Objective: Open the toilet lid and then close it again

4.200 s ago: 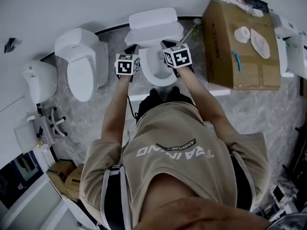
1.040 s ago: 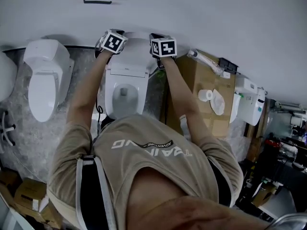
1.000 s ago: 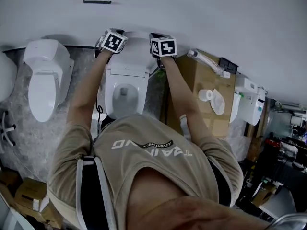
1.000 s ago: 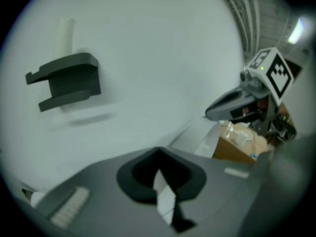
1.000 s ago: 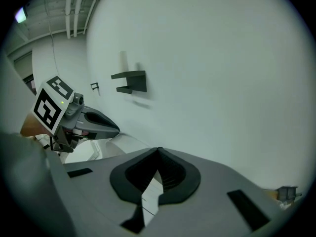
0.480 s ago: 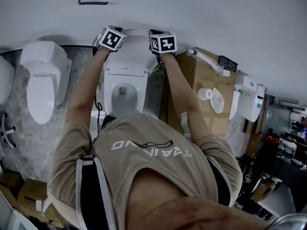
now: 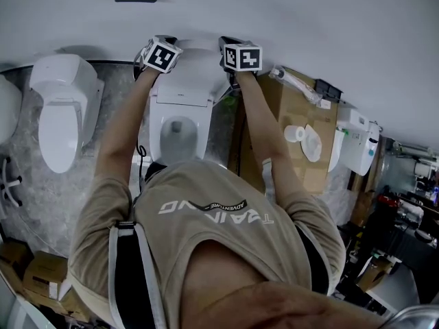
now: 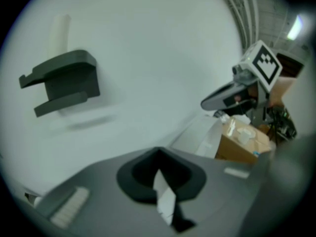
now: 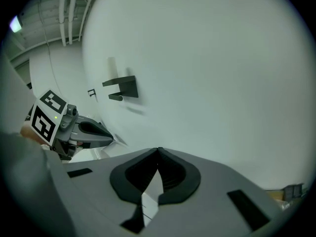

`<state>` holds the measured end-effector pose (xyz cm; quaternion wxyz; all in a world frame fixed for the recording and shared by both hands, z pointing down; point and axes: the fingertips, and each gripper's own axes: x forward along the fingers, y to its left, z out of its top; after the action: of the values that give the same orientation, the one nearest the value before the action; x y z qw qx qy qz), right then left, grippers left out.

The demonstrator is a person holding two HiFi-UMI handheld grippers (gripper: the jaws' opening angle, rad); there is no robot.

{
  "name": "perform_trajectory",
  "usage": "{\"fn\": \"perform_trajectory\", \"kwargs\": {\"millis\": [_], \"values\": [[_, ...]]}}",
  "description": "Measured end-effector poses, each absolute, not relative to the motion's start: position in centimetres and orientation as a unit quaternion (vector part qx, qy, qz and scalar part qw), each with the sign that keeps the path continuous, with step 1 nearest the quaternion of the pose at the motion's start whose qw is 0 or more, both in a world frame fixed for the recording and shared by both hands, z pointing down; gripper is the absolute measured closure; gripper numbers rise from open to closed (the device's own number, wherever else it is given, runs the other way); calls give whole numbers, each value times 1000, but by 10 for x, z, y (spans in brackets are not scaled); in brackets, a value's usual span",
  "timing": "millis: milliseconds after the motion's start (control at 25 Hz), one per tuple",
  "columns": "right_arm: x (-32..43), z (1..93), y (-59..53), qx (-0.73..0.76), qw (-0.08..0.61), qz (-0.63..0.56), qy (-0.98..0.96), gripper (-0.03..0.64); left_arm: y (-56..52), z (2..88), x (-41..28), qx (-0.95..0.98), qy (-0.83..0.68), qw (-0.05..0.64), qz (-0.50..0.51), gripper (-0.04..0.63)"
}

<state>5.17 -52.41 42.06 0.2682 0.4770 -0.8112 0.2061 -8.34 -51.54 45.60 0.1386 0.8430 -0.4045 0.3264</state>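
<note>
Toilet point(image 7: 163, 130) open in front of me, lid point(image 7: 195, 67) upright against the wall point(image 7: 309, 19), both arms point(image 7: 125, 125) stretched forward, left gripper point(image 8: 158, 150) and right gripper point(image 9: 159, 150) by the lid's top corners, jaws pressed tip to tip, gripping nothing I can see.

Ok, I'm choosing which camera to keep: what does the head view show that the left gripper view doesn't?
Only the head view: the toilet bowl, a second toilet to its left, and the person's arms. Only the left gripper view: a close look at the left gripper's jaws, tips together. Both: the black wall shelf, the cardboard box and the right gripper.
</note>
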Motion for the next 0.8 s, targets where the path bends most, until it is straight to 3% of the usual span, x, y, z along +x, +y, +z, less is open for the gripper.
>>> {"fn": "perform_trajectory", "kwargs": {"millis": [240, 800], "values": [[46, 435, -539, 437, 322, 212, -812, 606, -515, 458, -86, 838, -411, 142, 329, 603], [42, 444, -527, 410, 371, 240, -798, 606, -497, 453, -84, 840, -404, 132, 337, 603]]}}
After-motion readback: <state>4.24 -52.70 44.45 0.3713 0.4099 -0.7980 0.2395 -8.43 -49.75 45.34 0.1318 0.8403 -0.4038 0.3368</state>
